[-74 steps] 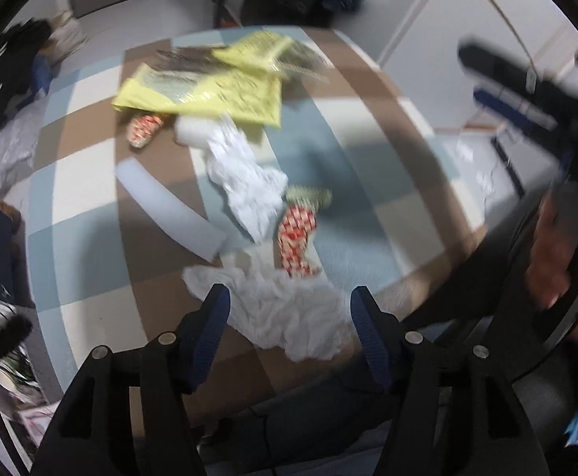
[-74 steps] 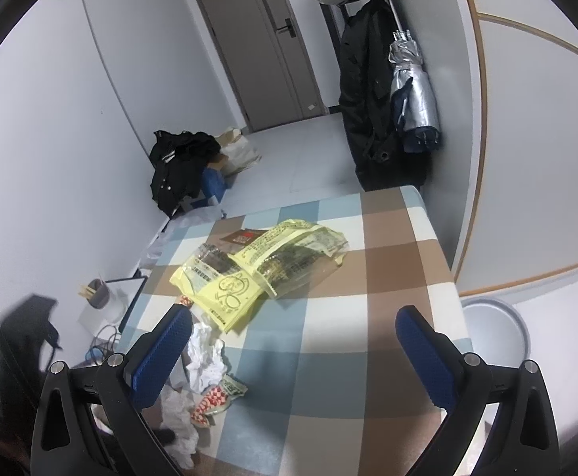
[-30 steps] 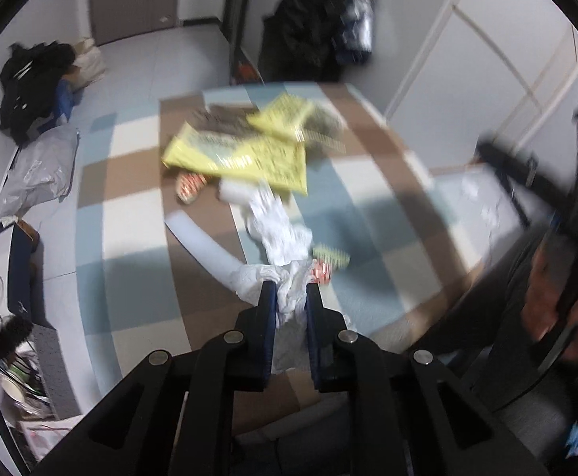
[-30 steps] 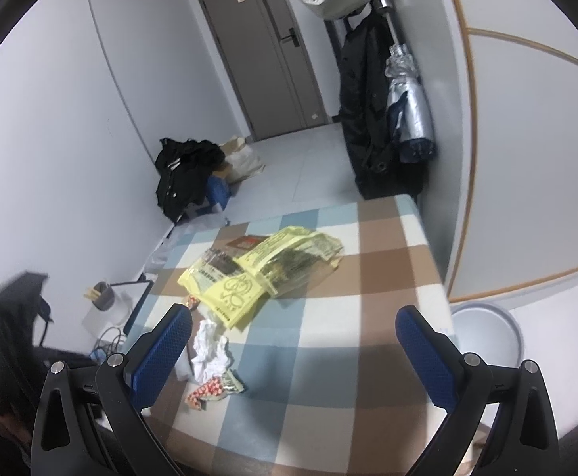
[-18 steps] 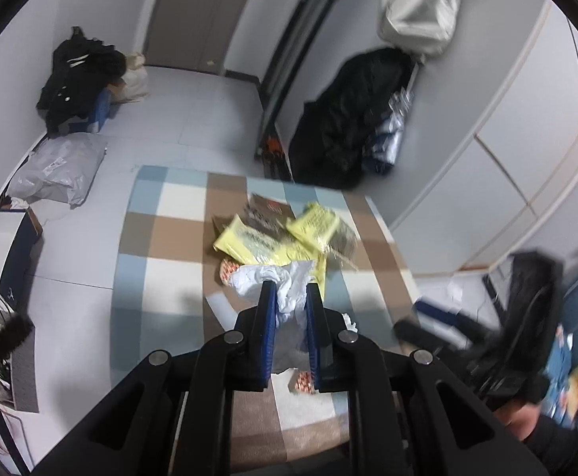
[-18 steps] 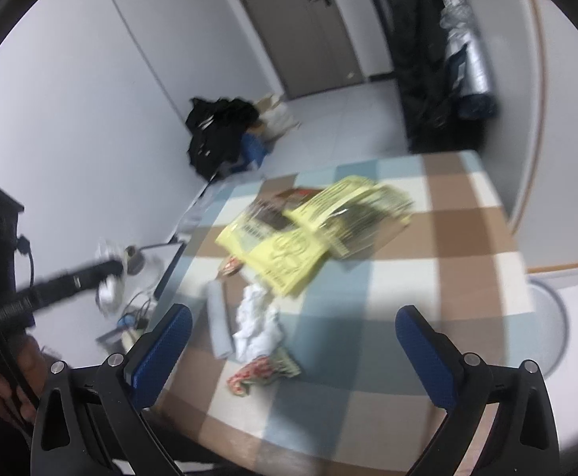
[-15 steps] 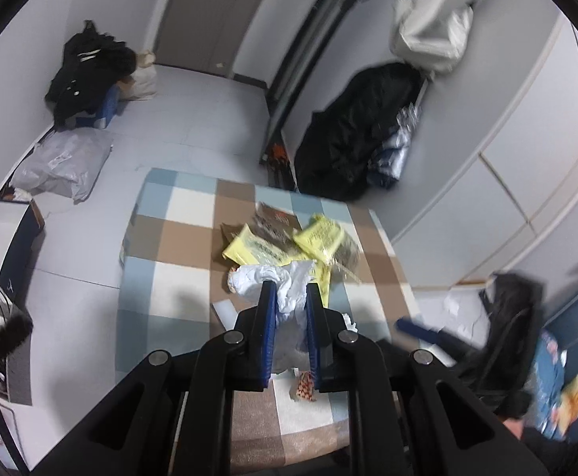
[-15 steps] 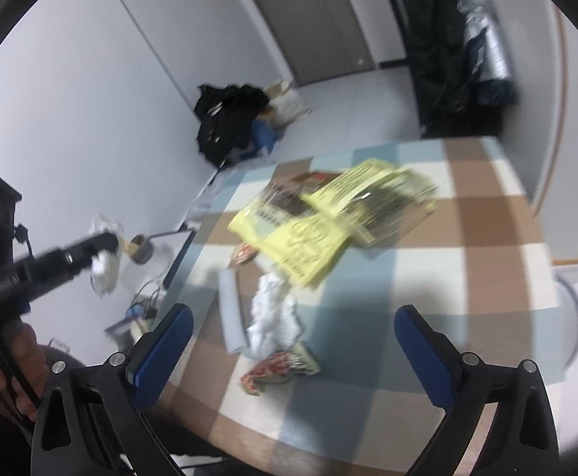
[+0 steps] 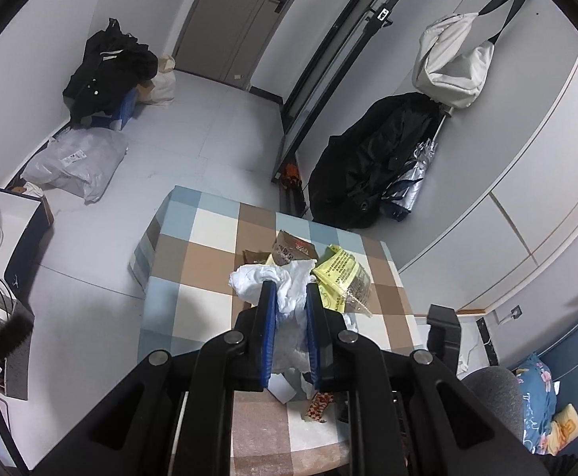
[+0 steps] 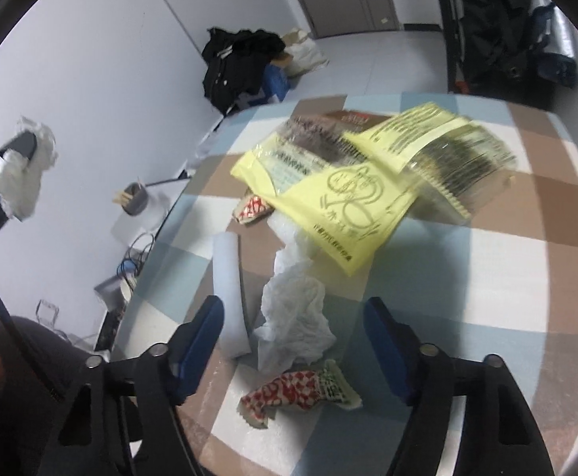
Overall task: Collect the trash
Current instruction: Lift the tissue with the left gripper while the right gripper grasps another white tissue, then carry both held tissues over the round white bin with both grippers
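Note:
My left gripper (image 9: 291, 291) is shut on a crumpled white tissue (image 9: 289, 277) and holds it high above the checked table (image 9: 209, 254). The right wrist view shows that same gripper (image 10: 15, 154) with its tissue (image 10: 21, 186) at far left. My right gripper (image 10: 293, 311) hangs low over the table (image 10: 487, 277), its jaws closing. A second crumpled white tissue (image 10: 293, 321) lies between the right fingers, which do not touch it. Just in front lies a red-and-white wrapper (image 10: 297, 394), and to the left a white foam strip (image 10: 227, 293).
Yellow plastic bags (image 10: 348, 198) and another red-and-white wrapper (image 10: 251, 208) lie further back on the table. Black clothes (image 9: 106, 67) and a white parcel bag (image 9: 75, 162) sit on the floor. A black coat (image 9: 372, 158) hangs at the wall. A person's leg (image 10: 23, 377) is at lower left.
My left gripper has risen and tilted up with the tissue. My right gripper has dropped toward the table and its jaws have narrowed around the second tissue.

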Available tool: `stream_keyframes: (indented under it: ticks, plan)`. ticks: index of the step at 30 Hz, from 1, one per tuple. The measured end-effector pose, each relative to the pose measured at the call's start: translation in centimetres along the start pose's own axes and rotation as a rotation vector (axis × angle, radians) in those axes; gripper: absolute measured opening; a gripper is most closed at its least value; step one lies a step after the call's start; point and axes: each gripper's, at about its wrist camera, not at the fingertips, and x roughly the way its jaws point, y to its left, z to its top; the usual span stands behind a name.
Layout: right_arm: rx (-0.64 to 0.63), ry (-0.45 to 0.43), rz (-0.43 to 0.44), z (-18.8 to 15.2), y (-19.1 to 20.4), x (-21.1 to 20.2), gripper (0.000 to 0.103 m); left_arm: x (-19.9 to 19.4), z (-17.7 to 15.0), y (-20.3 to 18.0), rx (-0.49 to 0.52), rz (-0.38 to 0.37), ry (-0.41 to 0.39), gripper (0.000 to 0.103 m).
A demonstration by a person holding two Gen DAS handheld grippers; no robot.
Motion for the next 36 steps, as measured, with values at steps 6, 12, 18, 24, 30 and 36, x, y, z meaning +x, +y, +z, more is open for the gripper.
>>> stream_keyframes:
  ticks: [6, 12, 18, 24, 30, 36]
  plan:
    - [-0.057, 0.022, -0.015, -0.3, 0.9, 1.2, 0.044, -0.1, 0.0, 0.0, 0.012, 0.012, 0.004, 0.01]
    - [-0.124, 0.027, -0.076, -0.9, 1.4, 1.7, 0.018, 0.2, -0.2, -0.4, 0.039, 0.038, 0.01, 0.01]
    - [-0.123, 0.016, -0.065, -0.9, 1.2, 1.0, 0.012, 0.1, -0.2, -1.0, 0.062, 0.065, 0.004, 0.01]
    - [-0.14, -0.018, -0.066, -1.0, 1.8, -0.6, 0.012, 0.3, -0.5, -1.5, 0.083, 0.098, 0.005, 0.01]
    - [-0.143, -0.092, -0.047, -1.3, 2.0, -3.7, 0.012, 0.3, -0.7, -2.1, 0.094, 0.11, -0.004, 0.01]
    - [-0.146, -0.172, -0.018, -1.7, 2.1, -6.6, 0.012, 0.8, -1.2, -3.0, 0.118, 0.126, -0.005, 0.01]
